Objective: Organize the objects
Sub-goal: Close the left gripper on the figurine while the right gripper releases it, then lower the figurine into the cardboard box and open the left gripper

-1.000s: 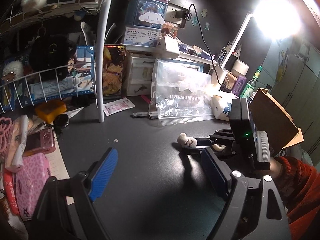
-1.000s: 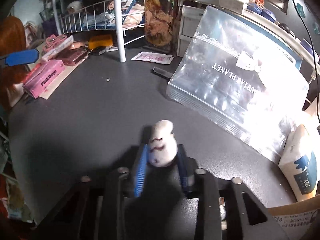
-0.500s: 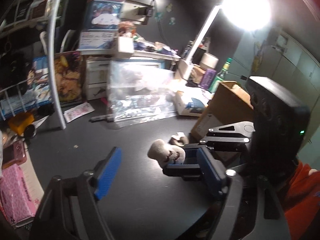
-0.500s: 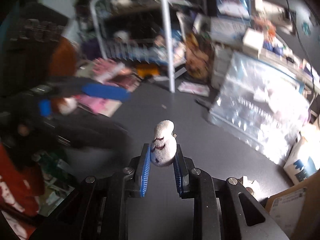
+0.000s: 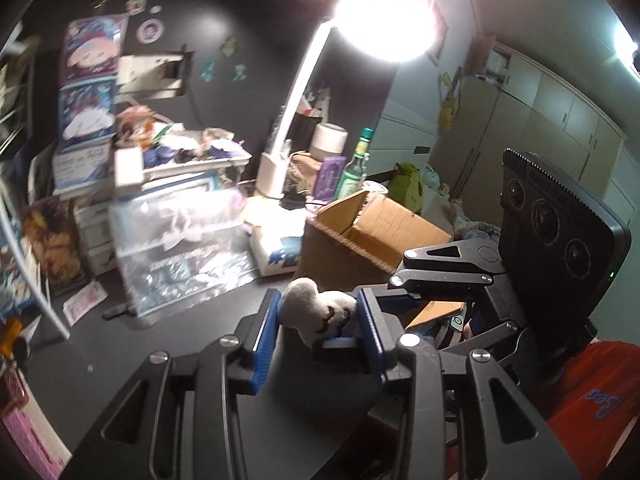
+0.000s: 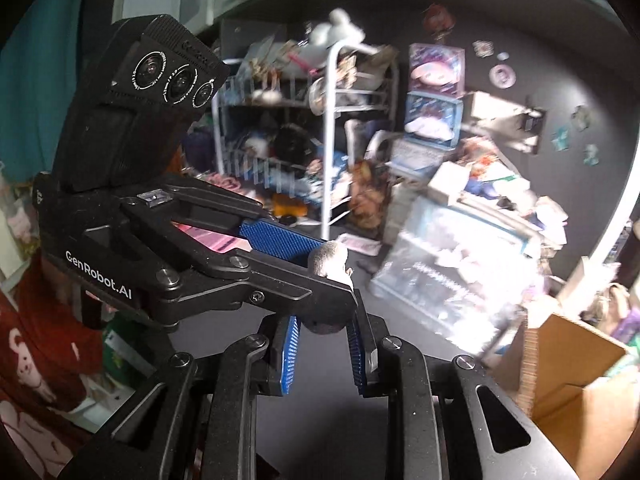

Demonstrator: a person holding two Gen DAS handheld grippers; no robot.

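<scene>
A small white plush toy [image 5: 318, 312] with dark stitching is held in the air above the dark desk. In the left wrist view my left gripper [image 5: 318, 330] has its blue pads on both sides of the toy, and the right gripper's fingers [image 5: 340, 344] also hold it from the right. In the right wrist view my right gripper [image 6: 322, 344] is shut around the toy's lower part, mostly hidden by the left gripper's finger [image 6: 280, 284]; only the toy's top [image 6: 330, 258] shows.
An open cardboard box [image 5: 376, 236] stands just right of the grippers; it also shows in the right wrist view [image 6: 572, 372]. A clear plastic bag [image 5: 176, 248] leans behind. A white wire rack [image 6: 328, 140], stacked boxes and a bright desk lamp [image 5: 296, 100] crowd the back.
The right gripper lifted the plush toy off the desk and brought it to the left gripper. The left gripper, wide open before, has closed its pads onto the toy.
</scene>
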